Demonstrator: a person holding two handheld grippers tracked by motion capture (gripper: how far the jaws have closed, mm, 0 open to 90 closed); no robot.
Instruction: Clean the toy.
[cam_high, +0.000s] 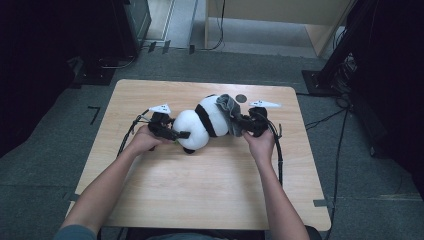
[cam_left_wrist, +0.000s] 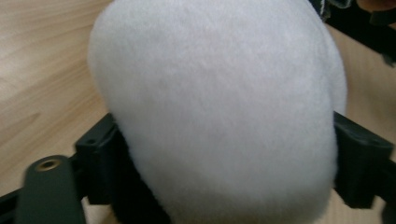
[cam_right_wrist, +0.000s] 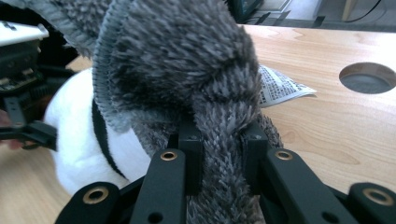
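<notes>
Panda and grey sock on a pale wood bench

Woodgrain runs lengthwise across the bench (cam_high: 200, 190), a light, rounded-corner top with most of its near half bare. A round cable hole (cam_high: 241, 98) is cut into it near the far edge, just beyond the toy. Two short strips of tape sit at the bench's side edges, near the front corners. Under it lies grey carpet, with cables trailing across it at the right and a few tape marks at the left. Dark equipment stands at both sides of the room, and a light wooden unit stands behind the far edge.

The plush panda (cam_high: 202, 125) lies on its side near the middle of the far half of the bench, white with a black band round its body. The left tongs (cam_high: 176, 134) are spread round the panda's white rounded end; in the left gripper view the jaws sit against the fur on either side, pressing it. The right tongs (cam_high: 239, 126) are nearly closed, pinching a fold of the fuzzy grey sock (cam_high: 228, 106), which is draped over the panda's other end. In the right gripper view the ribbed cuff of the sock curls above the jaws, and a printed label (cam_right_wrist: 280, 86) sticks out beside it over the wood. Both hands rest close to the toy.
</notes>
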